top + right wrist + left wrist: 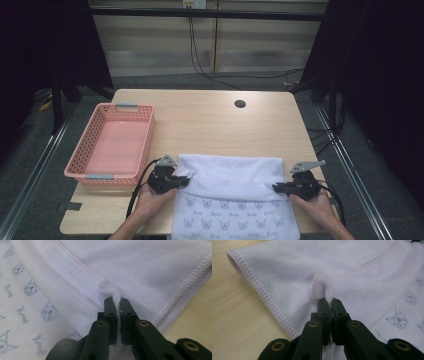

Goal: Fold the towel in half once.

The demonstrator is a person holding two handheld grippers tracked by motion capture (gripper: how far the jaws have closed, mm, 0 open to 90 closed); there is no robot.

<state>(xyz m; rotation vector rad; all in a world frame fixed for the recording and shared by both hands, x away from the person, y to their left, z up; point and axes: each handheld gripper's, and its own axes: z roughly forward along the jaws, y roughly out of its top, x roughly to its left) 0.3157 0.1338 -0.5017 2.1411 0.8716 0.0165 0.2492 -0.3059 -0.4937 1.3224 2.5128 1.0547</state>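
One wooden table (210, 120) carries one white towel (232, 175) at its near edge, between the two grippers, and one pink basket (145, 131) at the left, just beside the towel. The towel's far part is folded over the printed part — its near end is cut off by the picture's bottom. The left gripper (329, 301) is closed on the folded hem at the left side; the right gripper (116, 300) pinches the same hem at the right. One dark hole (240, 104) sits far back — small, hard to make out.
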